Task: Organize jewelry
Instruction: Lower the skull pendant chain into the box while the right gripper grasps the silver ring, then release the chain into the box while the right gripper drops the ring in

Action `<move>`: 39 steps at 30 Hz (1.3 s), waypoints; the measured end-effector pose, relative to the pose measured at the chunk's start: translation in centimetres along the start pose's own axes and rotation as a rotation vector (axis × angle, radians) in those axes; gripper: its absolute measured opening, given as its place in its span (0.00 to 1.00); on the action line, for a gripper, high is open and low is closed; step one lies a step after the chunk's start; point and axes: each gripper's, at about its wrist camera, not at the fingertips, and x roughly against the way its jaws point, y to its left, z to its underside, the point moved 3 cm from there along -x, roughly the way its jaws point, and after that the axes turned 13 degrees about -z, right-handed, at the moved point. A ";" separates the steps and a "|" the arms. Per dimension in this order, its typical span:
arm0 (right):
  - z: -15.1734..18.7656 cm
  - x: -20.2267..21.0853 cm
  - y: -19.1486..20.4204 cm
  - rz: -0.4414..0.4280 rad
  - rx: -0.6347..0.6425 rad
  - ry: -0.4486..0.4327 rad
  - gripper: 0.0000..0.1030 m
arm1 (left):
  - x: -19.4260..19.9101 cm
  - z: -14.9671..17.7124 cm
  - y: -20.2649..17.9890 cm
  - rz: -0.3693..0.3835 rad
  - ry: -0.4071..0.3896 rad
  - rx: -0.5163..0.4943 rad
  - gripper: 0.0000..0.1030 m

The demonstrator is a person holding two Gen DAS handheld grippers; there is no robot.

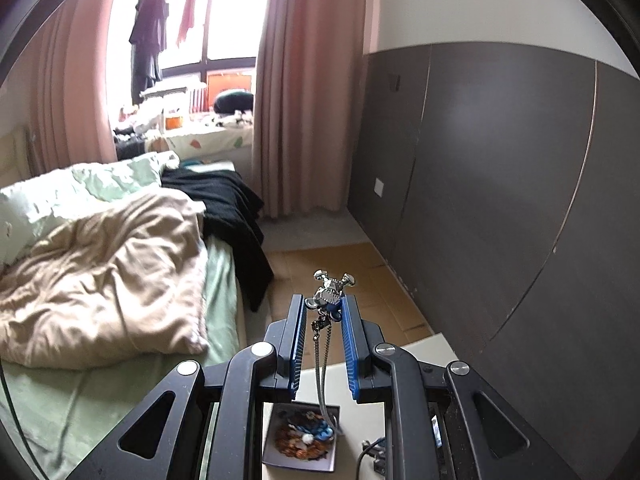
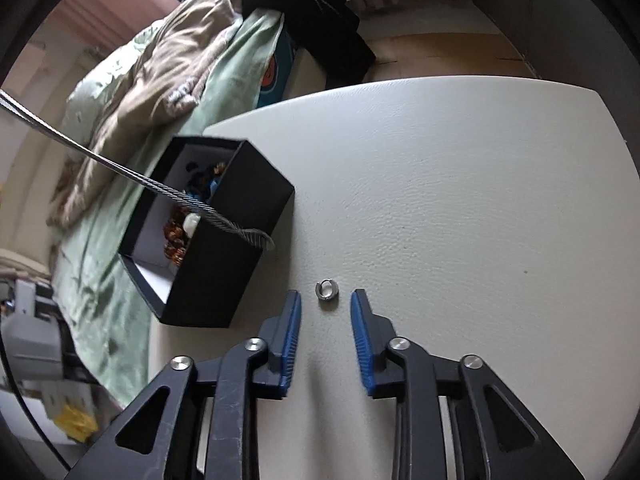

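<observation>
My left gripper (image 1: 324, 306) clamps the silver skull pendant necklace (image 1: 330, 289) high, its chain feeding into the black jewelry box (image 2: 224, 256); my right gripper (image 2: 325, 306), jaws apart, straddles the small silver hoop earring (image 2: 326, 290) on the white table (image 2: 460, 200).

Bedroom interior. Bright daylight enters through a window (image 1: 224, 20) flanked by pink curtains (image 1: 308, 92), with clothes (image 1: 150, 40) hanging before it. An unmade bed (image 1: 120, 264) carries a beige duvet (image 1: 100, 280) and a black blanket (image 1: 232, 216). Dark wall panels (image 1: 500, 200) stand at the right above a wooden floor (image 1: 360, 280). A white tabletop (image 2: 460, 200) lies beside the bed.
</observation>
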 end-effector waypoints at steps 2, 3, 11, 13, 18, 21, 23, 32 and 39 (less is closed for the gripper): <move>0.0 -0.6 0.2 0.020 0.011 0.010 0.22 | 0.7 -0.7 0.2 -0.006 -0.016 -0.004 0.18; -0.1 -0.6 0.4 0.037 0.029 0.003 0.22 | 0.9 -1.0 0.2 -0.007 -0.022 -0.006 0.18; -0.3 -1.1 1.3 0.115 0.109 -0.004 0.13 | 1.5 -1.9 0.6 -0.023 -0.042 -0.013 0.18; -0.2 -0.9 1.3 0.116 0.118 0.003 0.13 | 1.6 -2.0 1.0 -0.028 -0.044 -0.007 0.18; -0.4 0.3 1.2 0.073 0.095 -0.016 0.12 | 2.6 -2.5 1.0 -0.036 -0.056 -0.003 0.18; -0.6 1.9 1.3 0.031 0.075 -0.052 0.12 | 3.0 -2.7 0.9 -0.036 -0.062 -0.010 0.18; -0.7 2.9 1.3 0.003 0.062 -0.078 0.12 | 3.1 -2.7 0.9 -0.034 -0.060 -0.011 0.18; -1.1 6.6 2.3 -0.129 0.038 -0.178 0.12 | 1.9 -1.4 1.5 -0.035 -0.027 0.003 0.18; -1.4 7.4 3.8 -0.223 0.041 -0.216 0.13 | -0.3 0.9 2.0 -0.029 0.026 0.015 0.18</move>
